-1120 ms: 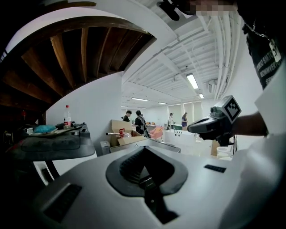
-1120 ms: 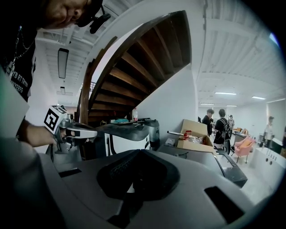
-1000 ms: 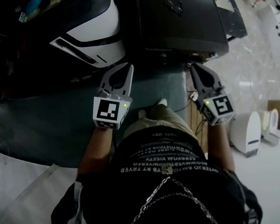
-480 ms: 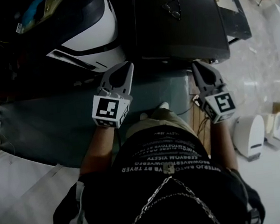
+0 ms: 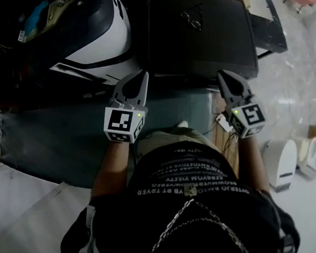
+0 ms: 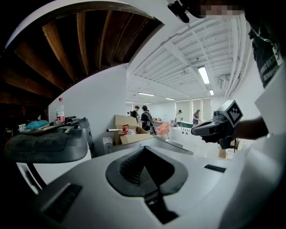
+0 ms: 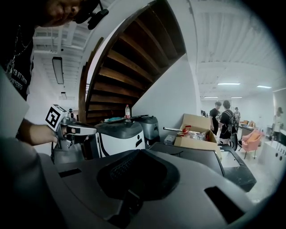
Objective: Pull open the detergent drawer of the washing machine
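Observation:
A dark machine with a flat square top (image 5: 199,33) stands straight ahead. A rounded white and black machine (image 5: 97,43) sits to its left. No detergent drawer shows in any view. My left gripper (image 5: 140,76) is white, shut and empty, and hovers just short of the gap between the two machines. It shows from the side in the right gripper view as the left gripper (image 7: 76,130). My right gripper (image 5: 223,75) is dark grey, shut with nothing in it, and hangs before the dark machine's right front corner. Both hold about level in the air and touch nothing.
A dark teal mat (image 5: 48,145) covers the floor under the person. Several white devices (image 5: 281,161) stand on the floor at the right. A cardboard box (image 7: 199,136) lies behind the dark machine and people (image 7: 225,118) stand far back. A wooden staircase (image 7: 125,58) rises overhead.
The person has stepped forward, so both machines lie lower and nearer in the head view. Both grippers travelled forward with the body and stayed shut.

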`<state>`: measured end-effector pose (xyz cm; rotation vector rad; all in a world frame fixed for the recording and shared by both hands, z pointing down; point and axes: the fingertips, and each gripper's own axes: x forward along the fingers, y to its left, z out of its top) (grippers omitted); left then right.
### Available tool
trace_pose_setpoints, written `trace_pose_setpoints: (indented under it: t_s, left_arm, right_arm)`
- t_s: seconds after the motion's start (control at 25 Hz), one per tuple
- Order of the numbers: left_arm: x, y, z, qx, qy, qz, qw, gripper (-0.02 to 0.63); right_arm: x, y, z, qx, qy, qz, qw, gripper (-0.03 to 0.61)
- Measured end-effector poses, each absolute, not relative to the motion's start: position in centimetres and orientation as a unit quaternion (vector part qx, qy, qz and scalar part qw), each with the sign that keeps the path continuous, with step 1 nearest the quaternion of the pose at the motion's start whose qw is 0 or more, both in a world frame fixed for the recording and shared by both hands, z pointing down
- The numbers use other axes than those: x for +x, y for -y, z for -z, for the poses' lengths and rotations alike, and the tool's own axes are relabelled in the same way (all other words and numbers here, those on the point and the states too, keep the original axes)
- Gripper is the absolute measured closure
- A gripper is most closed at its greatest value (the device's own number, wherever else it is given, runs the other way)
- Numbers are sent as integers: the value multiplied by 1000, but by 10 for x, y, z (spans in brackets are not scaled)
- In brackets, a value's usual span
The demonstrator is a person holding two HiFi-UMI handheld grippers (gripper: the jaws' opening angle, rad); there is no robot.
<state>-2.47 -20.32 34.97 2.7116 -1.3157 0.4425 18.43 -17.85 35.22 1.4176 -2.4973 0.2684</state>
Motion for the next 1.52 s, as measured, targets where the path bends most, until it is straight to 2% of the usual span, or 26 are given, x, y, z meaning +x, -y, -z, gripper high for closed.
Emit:
trace_pose_setpoints:
  t_s: [0.6, 1.52]
  left_arm:
    - [-34, 213, -461, 858, 447, -224, 116, 610]
    - [-49, 257, -621, 844, 360, -340, 204, 606]
  right_arm:
    - [176, 195, -472, 442, 861, -164, 189, 575]
    - [132, 214, -623, 405, 816, -270, 311, 572]
